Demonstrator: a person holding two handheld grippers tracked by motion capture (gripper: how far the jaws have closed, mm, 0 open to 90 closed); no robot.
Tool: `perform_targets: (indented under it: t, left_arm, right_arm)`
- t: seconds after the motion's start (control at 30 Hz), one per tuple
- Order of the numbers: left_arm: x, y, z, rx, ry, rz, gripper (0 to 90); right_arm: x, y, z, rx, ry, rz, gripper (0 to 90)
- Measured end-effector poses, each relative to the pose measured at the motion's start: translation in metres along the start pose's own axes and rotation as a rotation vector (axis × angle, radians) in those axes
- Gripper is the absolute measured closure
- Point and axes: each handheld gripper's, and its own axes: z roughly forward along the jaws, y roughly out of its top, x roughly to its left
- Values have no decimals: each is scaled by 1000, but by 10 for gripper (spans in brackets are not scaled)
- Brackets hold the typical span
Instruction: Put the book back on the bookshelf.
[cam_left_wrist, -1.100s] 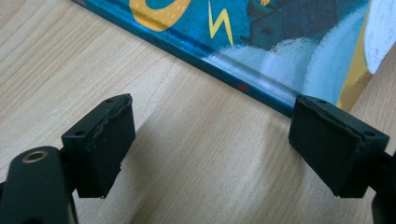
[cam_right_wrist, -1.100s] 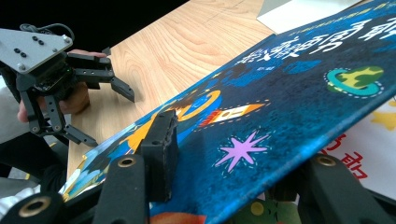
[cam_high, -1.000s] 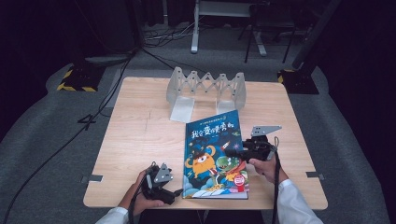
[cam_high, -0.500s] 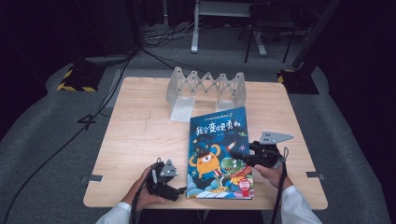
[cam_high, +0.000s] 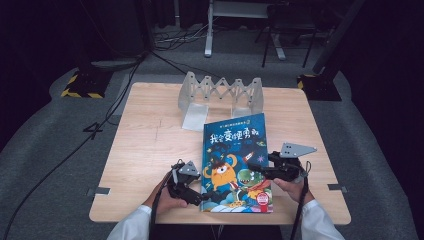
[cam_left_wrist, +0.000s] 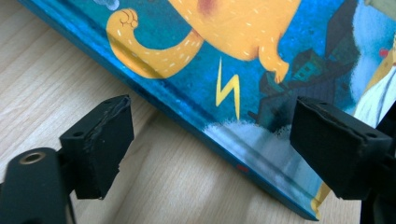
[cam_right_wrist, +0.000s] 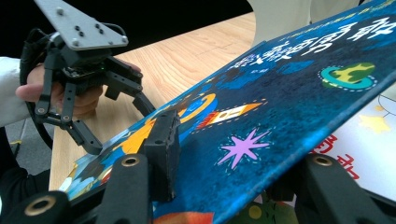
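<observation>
Two grippers work book (cam_high: 236, 165): right gripper (cam_high: 261, 170) pinches cover, lifting to open; left gripper (cam_high: 199, 198), fingers apart, braces spine on worktop (cam_high: 150, 145).

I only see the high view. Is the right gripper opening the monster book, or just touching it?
Observer: In the right gripper view the cover is raised off the page, with one jaw of the right gripper above it and one below.
Operator: What's under it?
Observer: A white page with red characters and a yellow star.
Operator: Is the left gripper grabbing too?
Observer: No. The left gripper has its jaws wide apart, one over the table and one over the cover's corner.
</observation>
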Motion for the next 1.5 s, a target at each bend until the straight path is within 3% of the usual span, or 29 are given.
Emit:
perform_targets:
  t: [0.23,0.43,0.77,0.87,0.93,1.3,1.37,1.43,1.5]
  left_arm:
    - [4,5,3,-8,-40,-8,94]
    - [10,9,9,-18,-87,-13,20]
    - [15,15,13,-90,-142,-22,10]
    - [19,11,8,-136,-152,-46,87]
    - [20,10,2,-166,-150,-49,171]
    - [11,18,-31,-265,-41,27,337]
    - [14,19,-35,-294,-52,6,332]
    - [16,21,-37,-309,-77,7,333]
    - [15,24,-37,-301,-73,18,313]
  right_arm:
    - [5,1,-3,-21,-3,-35,546]
    - [9,4,-4,-33,-5,-69,547]
    - [12,6,-4,-41,1,-98,547]
    - [11,5,-5,-44,7,-102,548]
    - [11,6,-6,-51,25,-115,558]
    - [28,24,-19,-75,64,-201,633]
    - [33,24,-20,-73,71,-219,644]
    - [39,24,-20,-74,83,-233,655]
    - [43,24,-20,-78,82,-246,656]
